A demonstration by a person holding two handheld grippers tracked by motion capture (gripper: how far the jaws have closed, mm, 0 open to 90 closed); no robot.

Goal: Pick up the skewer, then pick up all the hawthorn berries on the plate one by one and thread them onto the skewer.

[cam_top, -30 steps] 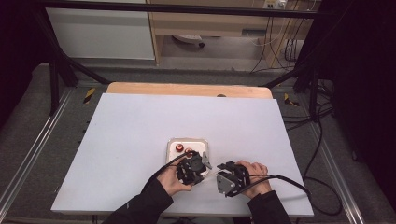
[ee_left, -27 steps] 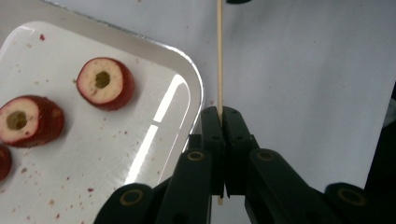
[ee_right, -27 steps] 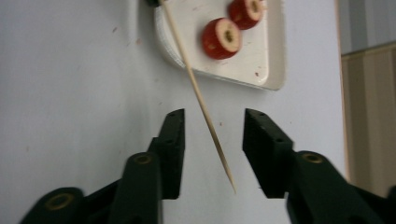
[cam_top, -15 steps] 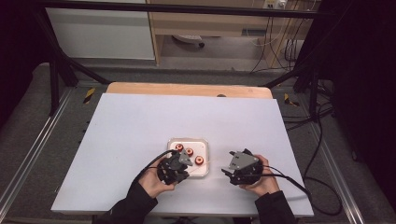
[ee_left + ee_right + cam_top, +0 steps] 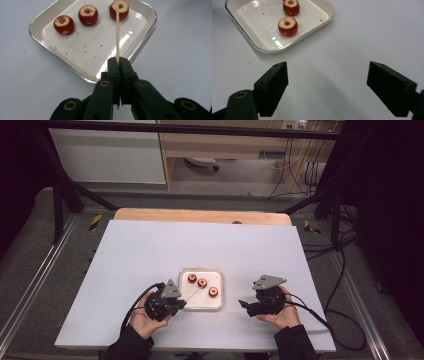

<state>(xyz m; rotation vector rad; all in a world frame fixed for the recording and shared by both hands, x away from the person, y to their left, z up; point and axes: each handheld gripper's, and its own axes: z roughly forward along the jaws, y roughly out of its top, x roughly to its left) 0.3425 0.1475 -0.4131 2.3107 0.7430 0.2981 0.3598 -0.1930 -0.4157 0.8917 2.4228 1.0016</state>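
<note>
A thin wooden skewer (image 5: pixel 117 32) is clamped in my left gripper (image 5: pixel 117 62), which is shut on its lower end. The stick slants over a white tray (image 5: pixel 50 53) holding three cored red fruits (image 5: pixel 64 24) (image 5: pixel 88 15) (image 5: pixel 119 6), and crosses in front of the rightmost one. From above, the left gripper (image 5: pixel 180 304) sits at the tray's (image 5: pixel 186 306) front left corner. My right gripper (image 5: pixel 245 305) rests to the tray's right, apart from it. Its jaws stand wide open (image 5: pixel 328 82) over bare table, with two fruits (image 5: pixel 287 26) (image 5: pixel 291 7) ahead in the tray (image 5: pixel 265 51).
The tray lies near the front of a white tabletop (image 5: pixel 150 250) with a wooden strip (image 5: pixel 200 216) along the far edge. Red crumbs speckle the tray floor. Cables (image 5: pixel 325 320) trail off the right side. Black frame bars (image 5: pixel 60 195) stand at the back.
The two hands have drawn apart from in front of the tray: the left gripper went left, the right gripper went right. All three fruits in the tray are now uncovered.
</note>
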